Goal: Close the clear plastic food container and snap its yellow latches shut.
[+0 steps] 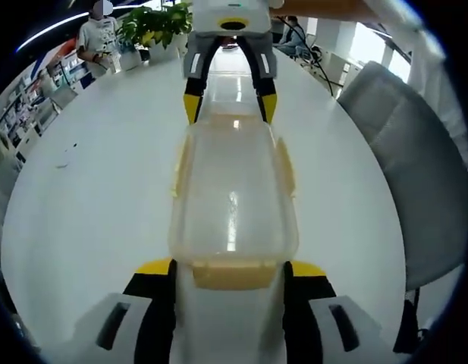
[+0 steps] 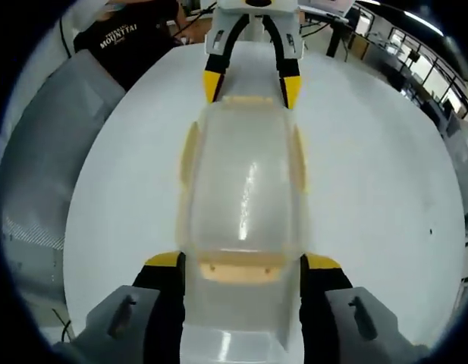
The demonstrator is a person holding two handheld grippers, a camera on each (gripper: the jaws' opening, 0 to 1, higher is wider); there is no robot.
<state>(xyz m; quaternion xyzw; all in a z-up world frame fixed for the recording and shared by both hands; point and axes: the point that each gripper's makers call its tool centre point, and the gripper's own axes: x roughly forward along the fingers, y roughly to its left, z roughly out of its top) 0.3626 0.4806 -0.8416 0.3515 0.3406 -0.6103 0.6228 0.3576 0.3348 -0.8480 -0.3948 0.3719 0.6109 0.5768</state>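
Lid's on the clear rectangular plastic food container [image 1: 234,201], lying between both claws: left gripper [image 1: 232,274] and right gripper [image 2: 243,265] spread wide, straddling opposite ends, likely lining up on each pale yellow end latch [image 2: 242,267].

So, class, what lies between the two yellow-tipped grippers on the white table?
The clear plastic food container with yellow latches spans the gap between left gripper and right gripper, as seen in the left gripper view.
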